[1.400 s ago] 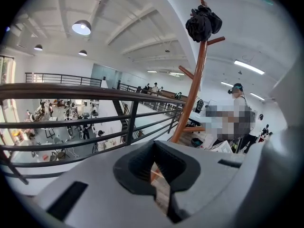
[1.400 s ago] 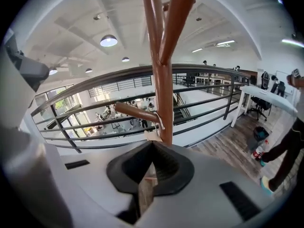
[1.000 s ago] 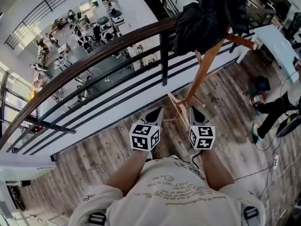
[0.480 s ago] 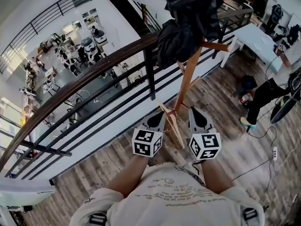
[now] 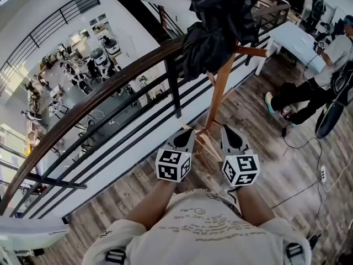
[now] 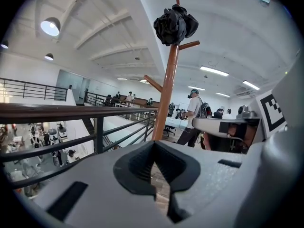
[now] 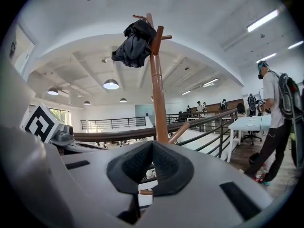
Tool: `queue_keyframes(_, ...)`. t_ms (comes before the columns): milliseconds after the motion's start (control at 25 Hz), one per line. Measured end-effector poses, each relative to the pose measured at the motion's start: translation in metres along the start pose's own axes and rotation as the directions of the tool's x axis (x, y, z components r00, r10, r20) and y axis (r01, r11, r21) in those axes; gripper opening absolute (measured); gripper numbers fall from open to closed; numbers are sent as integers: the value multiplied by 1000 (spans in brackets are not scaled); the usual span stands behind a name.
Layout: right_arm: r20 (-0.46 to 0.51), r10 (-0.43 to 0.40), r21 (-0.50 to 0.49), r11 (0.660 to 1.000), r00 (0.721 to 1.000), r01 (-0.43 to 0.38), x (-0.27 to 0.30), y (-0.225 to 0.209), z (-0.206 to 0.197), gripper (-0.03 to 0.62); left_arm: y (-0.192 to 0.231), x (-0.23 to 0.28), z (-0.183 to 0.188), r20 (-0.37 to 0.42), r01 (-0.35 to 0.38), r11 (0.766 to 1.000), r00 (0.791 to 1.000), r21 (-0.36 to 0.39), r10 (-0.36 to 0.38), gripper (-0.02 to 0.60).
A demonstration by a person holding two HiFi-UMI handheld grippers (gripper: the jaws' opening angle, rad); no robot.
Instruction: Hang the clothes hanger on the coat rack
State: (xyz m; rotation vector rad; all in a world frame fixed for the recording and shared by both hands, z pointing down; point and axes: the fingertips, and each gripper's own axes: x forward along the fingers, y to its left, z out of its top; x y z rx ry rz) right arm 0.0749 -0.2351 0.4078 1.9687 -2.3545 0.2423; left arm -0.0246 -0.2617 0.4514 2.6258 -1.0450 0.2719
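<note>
The wooden coat rack [image 5: 219,95] stands by the railing with a black garment [image 5: 220,24] bundled at its top; its pole also shows in the left gripper view [image 6: 165,94] and the right gripper view [image 7: 157,94]. A wooden clothes hanger [image 5: 203,141] hangs low between my two grippers, near the rack's foot. My left gripper [image 5: 186,131] is shut, and one end of the hanger sits at its tip. My right gripper [image 5: 229,129] is shut just right of the hanger. A short bit of wood [image 7: 144,192] shows through its jaw notch.
A dark wooden handrail with black bars [image 5: 110,90] runs diagonally just ahead, with a drop to a lower floor behind it. A white table [image 5: 300,37] and a walking person [image 5: 325,59] are at the right. Cables [image 5: 309,170] lie on the plank floor.
The grippers and hanger have come slightly closer to the rack's pole. A person has walked into view at the right.
</note>
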Motion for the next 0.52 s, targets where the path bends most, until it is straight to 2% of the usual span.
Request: queue_keyframes(520, -17, -3, 4, 1000, 1000, 3, 3, -1, -9, 2, 1, 5, -6, -23, 21, 1000, 1000, 2, -21, 5)
